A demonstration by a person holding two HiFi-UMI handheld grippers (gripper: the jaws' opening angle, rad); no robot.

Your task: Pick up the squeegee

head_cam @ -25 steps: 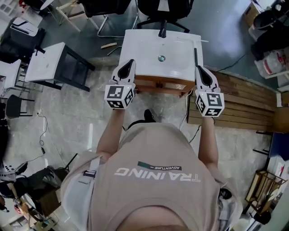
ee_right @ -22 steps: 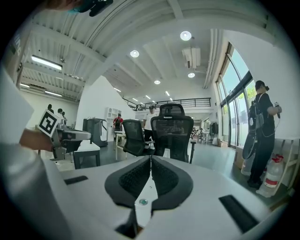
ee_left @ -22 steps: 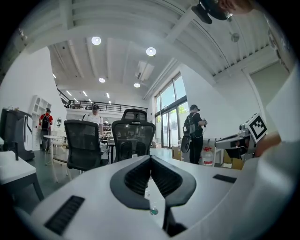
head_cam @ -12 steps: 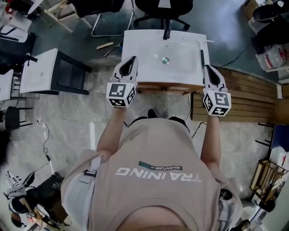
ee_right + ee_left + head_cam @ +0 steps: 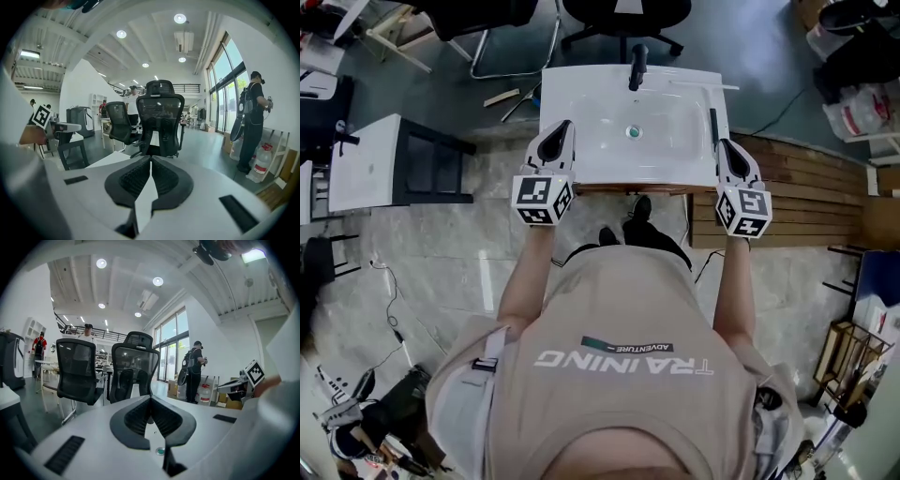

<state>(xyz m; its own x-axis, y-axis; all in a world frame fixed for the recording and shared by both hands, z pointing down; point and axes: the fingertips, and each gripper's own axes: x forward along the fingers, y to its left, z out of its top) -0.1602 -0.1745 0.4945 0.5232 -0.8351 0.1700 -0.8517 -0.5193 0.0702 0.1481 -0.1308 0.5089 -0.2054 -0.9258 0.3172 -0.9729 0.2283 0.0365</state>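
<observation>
A white sink basin (image 5: 600, 141) on a wooden stand has a black faucet (image 5: 637, 66) at its far edge and a drain (image 5: 632, 132) in the middle. A thin dark bar, probably the squeegee (image 5: 712, 122), lies along the basin's right rim. My right gripper (image 5: 721, 143) hovers just in front of its near end, jaws shut and empty. My left gripper (image 5: 564, 126) is over the basin's left rim, also shut on nothing. In the left gripper view the jaws (image 5: 150, 399) meet; in the right gripper view the jaws (image 5: 151, 159) meet too.
A black office chair (image 5: 623, 14) stands behind the sink. A white side table (image 5: 366, 164) is at the left, a wooden pallet (image 5: 797, 202) at the right. A person with a backpack (image 5: 253, 122) stands far off beside the windows.
Both grippers have moved forward from the basin's front corners to beside its left and right rims. Their jaws stayed shut.
</observation>
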